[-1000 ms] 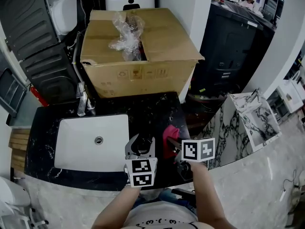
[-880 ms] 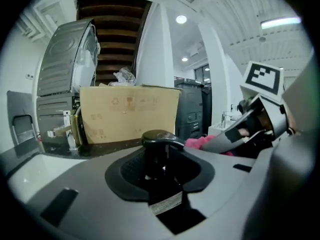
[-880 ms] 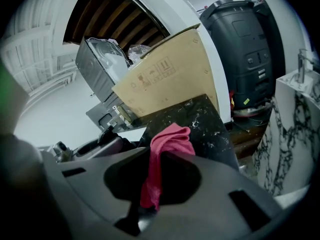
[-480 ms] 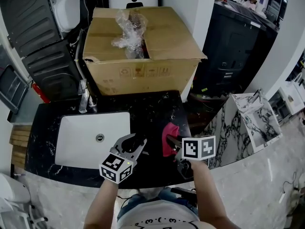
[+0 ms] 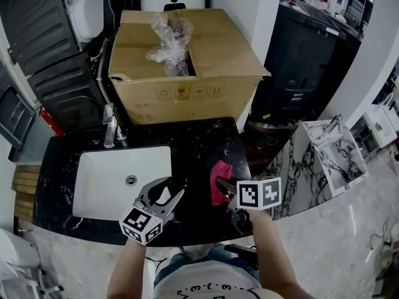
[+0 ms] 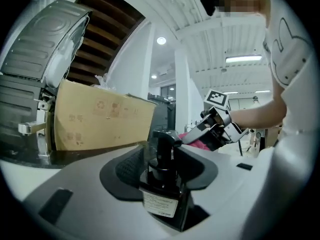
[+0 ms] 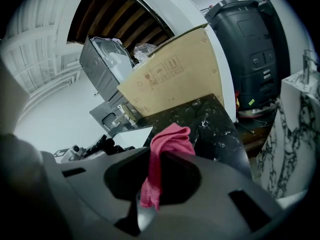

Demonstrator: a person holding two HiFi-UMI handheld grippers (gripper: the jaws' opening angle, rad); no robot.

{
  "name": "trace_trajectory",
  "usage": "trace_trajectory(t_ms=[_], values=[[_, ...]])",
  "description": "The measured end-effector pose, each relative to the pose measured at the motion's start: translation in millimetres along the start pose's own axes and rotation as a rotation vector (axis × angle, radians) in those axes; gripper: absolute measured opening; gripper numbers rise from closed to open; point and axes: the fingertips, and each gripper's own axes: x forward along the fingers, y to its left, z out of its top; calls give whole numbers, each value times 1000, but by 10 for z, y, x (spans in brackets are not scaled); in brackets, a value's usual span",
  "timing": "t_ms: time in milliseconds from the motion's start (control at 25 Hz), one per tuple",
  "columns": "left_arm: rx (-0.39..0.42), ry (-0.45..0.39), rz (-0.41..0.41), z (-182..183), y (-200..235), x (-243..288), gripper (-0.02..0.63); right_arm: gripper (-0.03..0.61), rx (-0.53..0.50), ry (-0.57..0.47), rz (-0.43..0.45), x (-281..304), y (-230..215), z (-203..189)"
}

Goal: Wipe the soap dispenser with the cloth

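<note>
Left gripper point(image 5: 172, 189) fingers have just been opening a touch, soap dispenser point(image 6: 161, 184) gripped between them at the bench point(image 5: 206, 143) front edge (beside the sink point(image 5: 103, 179)). Right gripper point(image 5: 219, 184) fingers are pinched tight on the pink cloth point(image 7: 166, 143).

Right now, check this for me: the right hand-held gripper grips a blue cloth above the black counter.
Wrong colour: the cloth is pink, not blue, as the right gripper view shows. The right hand-held gripper does grip it above the black counter.
</note>
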Motion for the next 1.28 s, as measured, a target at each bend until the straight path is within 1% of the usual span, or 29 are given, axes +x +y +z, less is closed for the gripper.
trace_trajectory(t_ms=[80, 120, 160, 280, 320, 360, 400, 480, 560, 640, 680, 760, 920, 1120, 1200, 1280], values=[[-21, 9, 13, -24, -62, 44, 205, 49, 1, -2, 0, 2, 7, 0], [-25, 18, 29, -43, -87, 72, 233, 49, 2, -3, -1, 2, 10, 2], [-24, 32, 58, -69, -91, 96, 244, 49, 1, -4, -2, 2, 15, 2], [-22, 97, 182, -168, -22, 140, 244, 49, -1, -3, -2, 3, 25, -4], [-23, 114, 205, -185, -11, 149, 243, 49, 0, -2, -3, 1, 20, -6], [-25, 125, 210, -190, -16, 161, 229, 49, 1, -2, -5, -4, 13, -6], [-28, 128, 196, -188, -33, 179, 227, 49, 2, -2, -6, -10, 5, -3], [-41, 104, 128, -169, -93, 230, 227, 49, 4, -7, -2, -26, 6, 10], [-75, 52, 45, -139, -150, 285, 227, 49, 4, -12, 12, -34, 31, 27], [-126, -12, -31, -105, -182, 328, 227, 49, 2, -17, 26, -36, 58, 45], [-151, -42, -61, -90, -185, 340, 227, 49, 2, -18, 30, -37, 67, 51], [-188, -75, -95, -72, -172, 336, 227, 49, -1, -16, 36, -35, 83, 50], [-238, -79, -121, -112, -159, 221, 232, 49, -40, 12, 66, -18, 177, 8], [-295, -77, -98, -154, -91, 82, 232, 49, -110, 56, 185, 46, 514, -72], [-290, -55, -81, -164, -84, 76, 232, 49, -124, 63, 228, 85, 650, -97], [-278, -31, -73, -170, -106, 90, 239, 49, -138, 78, 231, 136, 716, -135]])
